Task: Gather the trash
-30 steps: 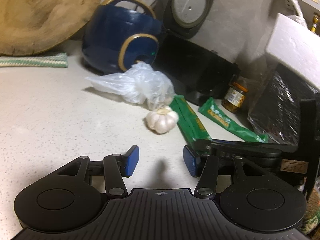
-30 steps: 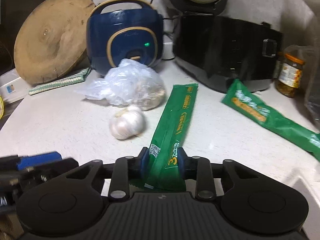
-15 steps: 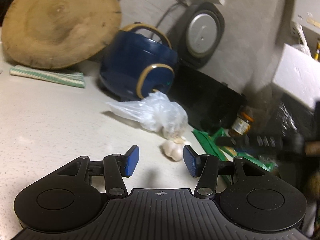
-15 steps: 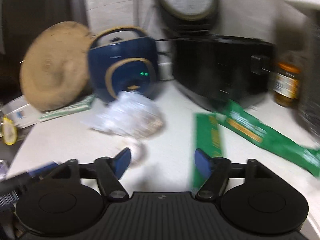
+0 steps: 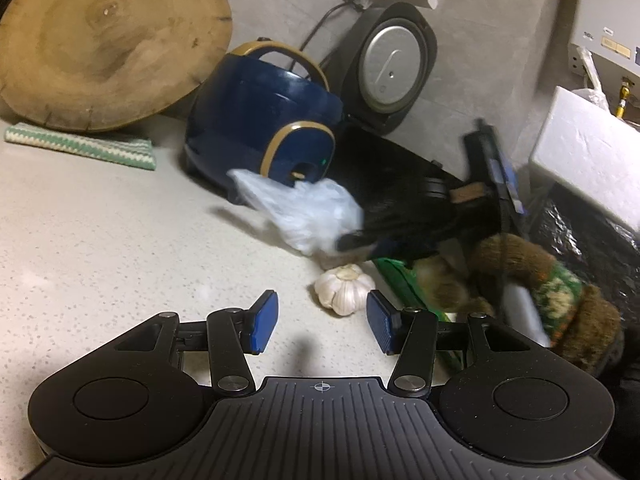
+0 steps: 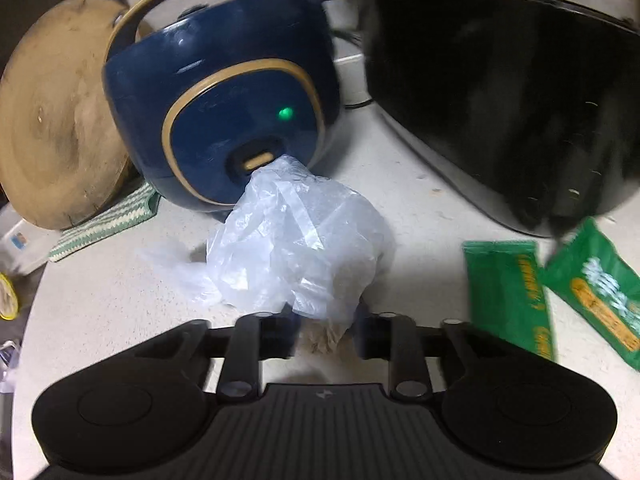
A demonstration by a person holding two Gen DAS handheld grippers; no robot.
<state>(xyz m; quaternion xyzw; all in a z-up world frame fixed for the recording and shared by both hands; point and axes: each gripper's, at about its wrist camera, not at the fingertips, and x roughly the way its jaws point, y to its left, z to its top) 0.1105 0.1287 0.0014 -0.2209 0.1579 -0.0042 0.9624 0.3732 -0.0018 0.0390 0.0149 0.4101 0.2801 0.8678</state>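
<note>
Your left claw (image 5: 318,326) stands open above the counter (image 5: 100,240), with nothing between its blue pads, and the garlic bulb (image 5: 345,288) lies just ahead of it, a little toward its right pad. Your right claw (image 6: 324,336) is closing, with the lower edge of the clear plastic bag (image 6: 296,240) between its fingers. Two green wrappers (image 6: 508,292) lie on the counter to the right of this claw.
</note>
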